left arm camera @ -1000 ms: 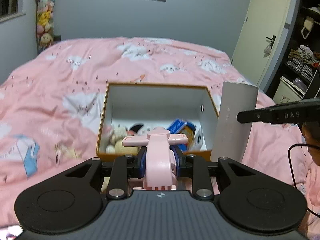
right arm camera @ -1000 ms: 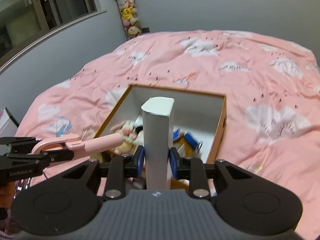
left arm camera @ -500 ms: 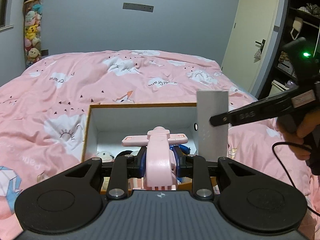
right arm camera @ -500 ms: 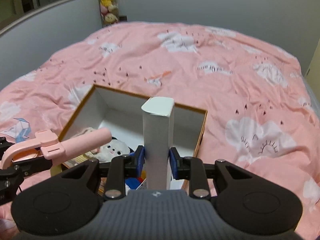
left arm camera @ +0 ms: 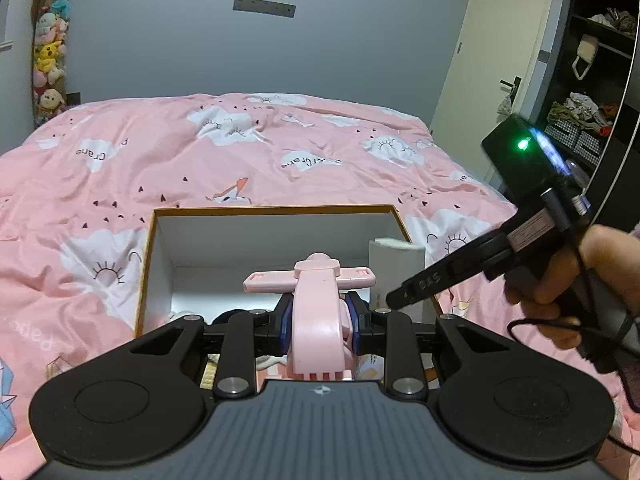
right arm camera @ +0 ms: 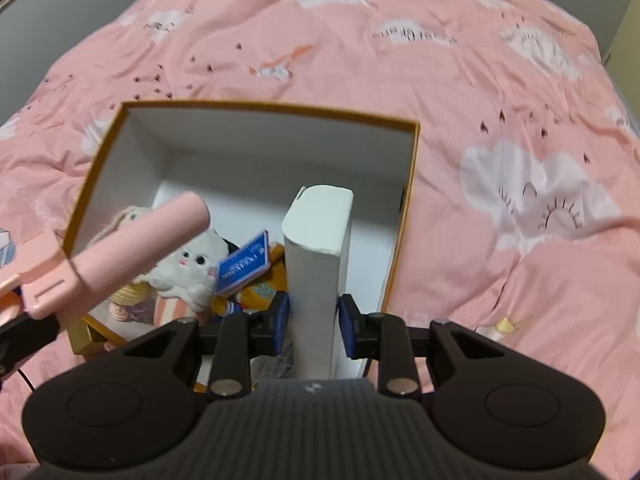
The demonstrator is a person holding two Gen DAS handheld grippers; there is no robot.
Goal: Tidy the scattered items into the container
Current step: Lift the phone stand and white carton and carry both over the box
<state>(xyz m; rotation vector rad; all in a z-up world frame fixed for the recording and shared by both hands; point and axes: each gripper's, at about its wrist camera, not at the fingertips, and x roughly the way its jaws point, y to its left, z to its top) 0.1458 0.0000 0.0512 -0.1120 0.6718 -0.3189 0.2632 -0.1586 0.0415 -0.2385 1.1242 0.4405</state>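
Box's (right arm camera: 404, 216) toys (right arm camera: 192, 260) only right-wrist visible

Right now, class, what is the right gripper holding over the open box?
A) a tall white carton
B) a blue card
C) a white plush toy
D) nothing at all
A: in the right wrist view the right gripper is clamped on both sides of the tall white carton, held upright above the open box.

Home bedroom, pink cloud-print duvet (left arm camera: 280, 152), hanging plush toys (left arm camera: 50, 52), door (left arm camera: 500, 64), cluttered shelves (left arm camera: 592, 80)
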